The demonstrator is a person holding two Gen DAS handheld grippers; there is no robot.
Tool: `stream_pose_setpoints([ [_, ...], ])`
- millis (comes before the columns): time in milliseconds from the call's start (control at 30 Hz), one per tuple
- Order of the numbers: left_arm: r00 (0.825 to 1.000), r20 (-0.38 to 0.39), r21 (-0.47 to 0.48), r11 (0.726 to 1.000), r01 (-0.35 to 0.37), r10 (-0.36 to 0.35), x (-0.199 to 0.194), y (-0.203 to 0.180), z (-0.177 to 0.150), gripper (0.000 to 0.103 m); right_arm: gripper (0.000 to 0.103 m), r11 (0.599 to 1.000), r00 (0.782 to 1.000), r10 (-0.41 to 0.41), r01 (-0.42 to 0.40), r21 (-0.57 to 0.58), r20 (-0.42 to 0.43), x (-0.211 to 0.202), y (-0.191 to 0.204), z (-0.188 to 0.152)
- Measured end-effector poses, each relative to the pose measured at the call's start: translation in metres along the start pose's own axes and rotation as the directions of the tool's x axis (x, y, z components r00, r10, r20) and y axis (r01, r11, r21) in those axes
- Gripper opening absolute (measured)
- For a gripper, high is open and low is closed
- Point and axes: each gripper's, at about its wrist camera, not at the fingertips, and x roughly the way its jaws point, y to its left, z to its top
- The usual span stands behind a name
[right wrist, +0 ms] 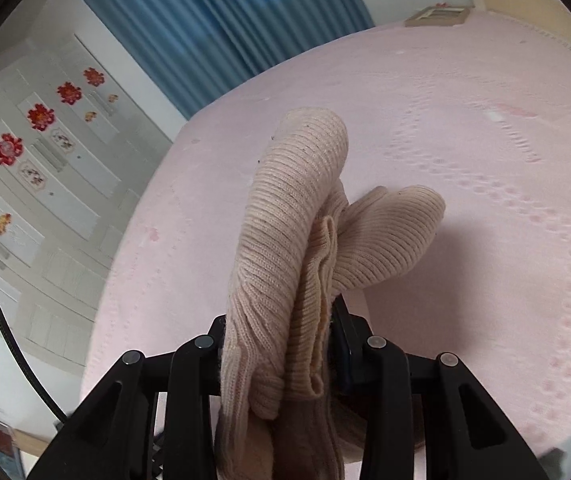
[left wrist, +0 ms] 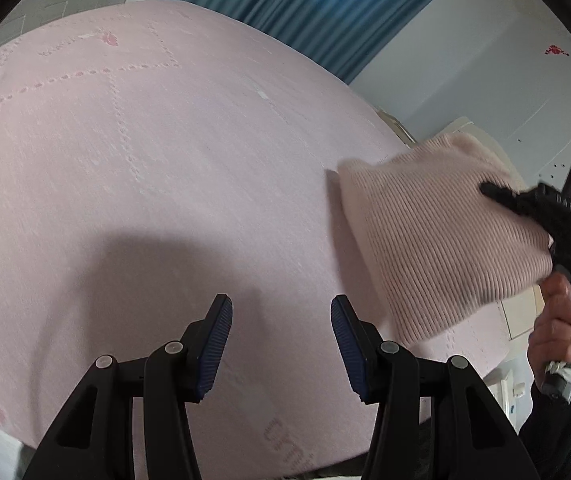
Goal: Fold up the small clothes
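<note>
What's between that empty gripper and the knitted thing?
Only bare pink bed cover, seen from the left wrist: nothing lies between the left gripper and the knitted garment.

1. Soft, even daylight in both views, no glare anywhere.
2. Big fuzzy shadow on the bed (left wrist: pixel 165 184) ahead of the left gripper (left wrist: pixel 281 344); the knit (right wrist: pixel 297 240) drops another in the right view.
3. Heavy fisheye bend, black vignette at the rims.
4. Curtain (left wrist: pixel 325 4) and edges look smeared, a bit blurry.
</note>
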Motion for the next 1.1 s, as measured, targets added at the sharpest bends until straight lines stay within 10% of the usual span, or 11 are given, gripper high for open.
stream_pose_setpoints([
  [267,0.994,0.076,0.013,0.996,-0.085,0.084,0.003,0.025,0.029,0.049,0.037,0.946,0.964,0.267,-0.263,0.19,0.008,0.083,-0.04,0.004],
  [500,0.996,0.033,0.058,0.995,-0.079,0.077,0.034,0.011,0.041,0.049,0.049,0.991,0.986,0.098,-0.084,0.103,-0.138,0.134,-0.102,-0.006],
  [800,0.998,-0.024,0.092,0.994,-0.05,0.052,0.085,-0.048,0.064,0.049,0.064,0.986,0.995,0.096,-0.094,-0.135,0.01,0.085,-0.084,0.003],
  [933,0.995,-0.043,0.143,0.987,-0.08,0.087,0.098,-0.069,0.06,0.049,0.015,0.971,0.995,0.099,-0.097,-0.218,-0.001,0.094,-0.089,-0.007],
  [1100,0.993,-0.056,0.159,0.983,-0.093,0.103,0.107,-0.076,0.049,0.049,0.011,0.972,0.988,0.153,-0.149,-0.183,0.008,0.09,-0.12,-0.005],
])
